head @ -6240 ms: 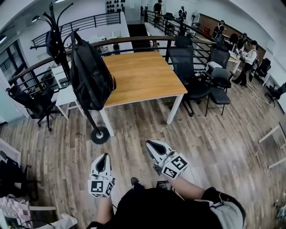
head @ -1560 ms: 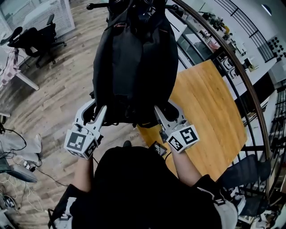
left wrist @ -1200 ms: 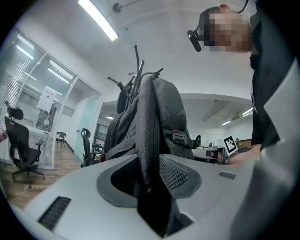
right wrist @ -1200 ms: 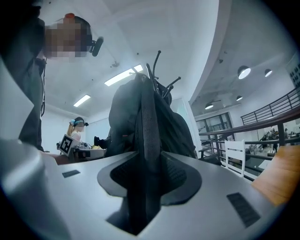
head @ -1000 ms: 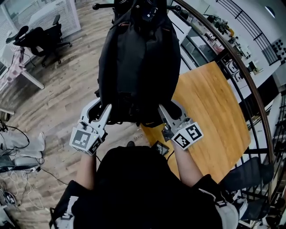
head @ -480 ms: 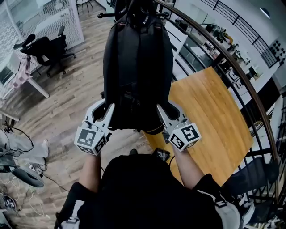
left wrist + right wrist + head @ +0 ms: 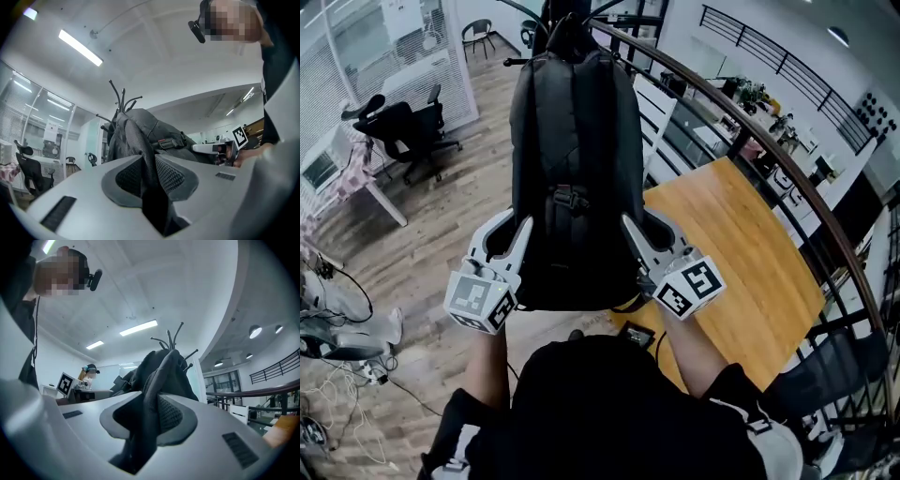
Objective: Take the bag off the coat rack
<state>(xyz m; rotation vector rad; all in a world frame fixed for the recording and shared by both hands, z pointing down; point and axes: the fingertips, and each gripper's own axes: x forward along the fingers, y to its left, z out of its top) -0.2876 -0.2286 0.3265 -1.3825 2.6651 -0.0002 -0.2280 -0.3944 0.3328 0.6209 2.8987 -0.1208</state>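
At the bag's [image 7: 572, 169] sides, left tool [image 7: 508, 232] and right tool [image 7: 642, 227] are closing onto pinched fabric, narrower than earlier. Its top stays by the coat rack [image 7: 123, 98].

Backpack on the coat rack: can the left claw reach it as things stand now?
Probably yes: the left claw is closing with side fabric of the backpack between its jaws; nothing blocks it.
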